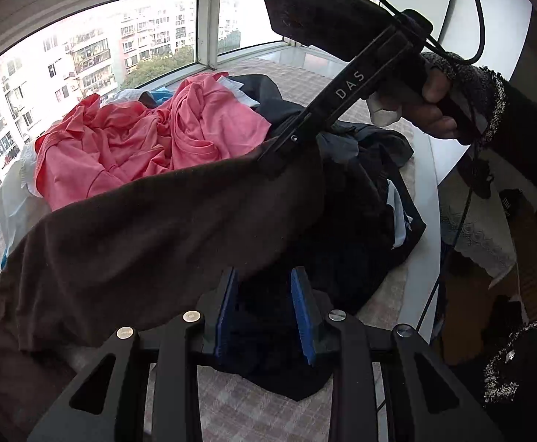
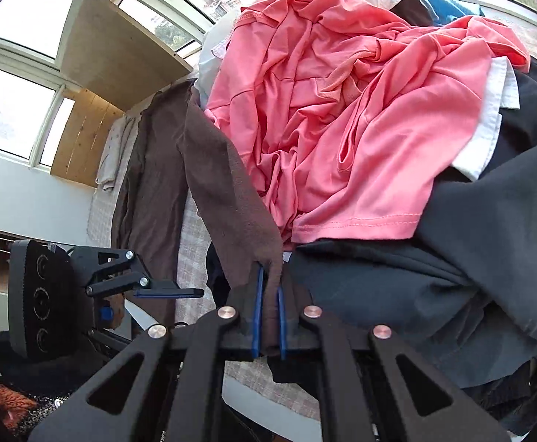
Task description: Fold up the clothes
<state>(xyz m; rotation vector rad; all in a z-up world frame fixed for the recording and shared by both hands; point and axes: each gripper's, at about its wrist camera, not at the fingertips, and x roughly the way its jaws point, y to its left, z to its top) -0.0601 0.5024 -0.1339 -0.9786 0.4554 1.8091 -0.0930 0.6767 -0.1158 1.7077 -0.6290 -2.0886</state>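
With the right gripper (image 2: 268, 316) clamped on the brown knit garment (image 1: 150, 235), the left gripper (image 1: 263, 305), fingers apart at 6 o'clock, likely grips next.

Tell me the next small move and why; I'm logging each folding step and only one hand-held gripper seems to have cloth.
Probably close the left hand-held gripper on the near edge of the dark brown knit garment. Its blue pads stand open with that edge draped just in front of them, while the right hand-held gripper already pinches one end. A second grip would let the garment lift clear of the crumpled pink shirt.
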